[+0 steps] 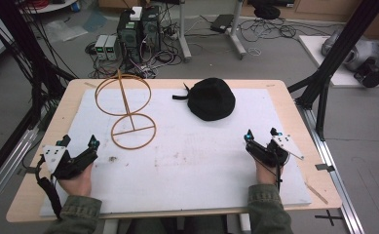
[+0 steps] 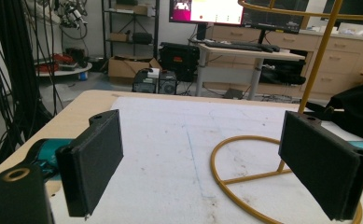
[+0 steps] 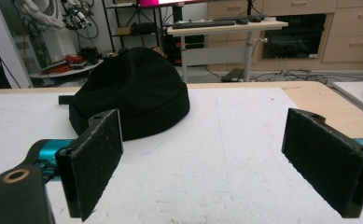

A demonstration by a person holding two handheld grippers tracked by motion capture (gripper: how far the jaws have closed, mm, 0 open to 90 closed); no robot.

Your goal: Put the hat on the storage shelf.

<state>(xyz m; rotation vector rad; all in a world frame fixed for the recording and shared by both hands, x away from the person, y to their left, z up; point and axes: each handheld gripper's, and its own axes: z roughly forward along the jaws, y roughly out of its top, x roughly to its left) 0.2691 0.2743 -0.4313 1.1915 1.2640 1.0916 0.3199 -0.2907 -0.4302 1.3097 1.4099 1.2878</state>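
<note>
A black knit hat (image 1: 210, 99) lies on the white mat (image 1: 192, 156) at the back, right of centre; in the right gripper view the hat (image 3: 132, 91) rests ahead and to the left of the jaws. A gold wire stand (image 1: 127, 105) with a round base and a ring on top stands at the back left; in the left gripper view the stand's base ring (image 2: 244, 175) curves past the right jaw. My left gripper (image 1: 79, 143) sits near the front left, open and empty. My right gripper (image 1: 261, 134) sits near the front right, open and empty, short of the hat.
The mat covers a wooden table (image 1: 294, 117). Black frame posts (image 1: 333, 63) rise at the right and cables (image 1: 36, 73) hang at the left. Computers (image 1: 138, 29) and desks stand on the floor beyond the table.
</note>
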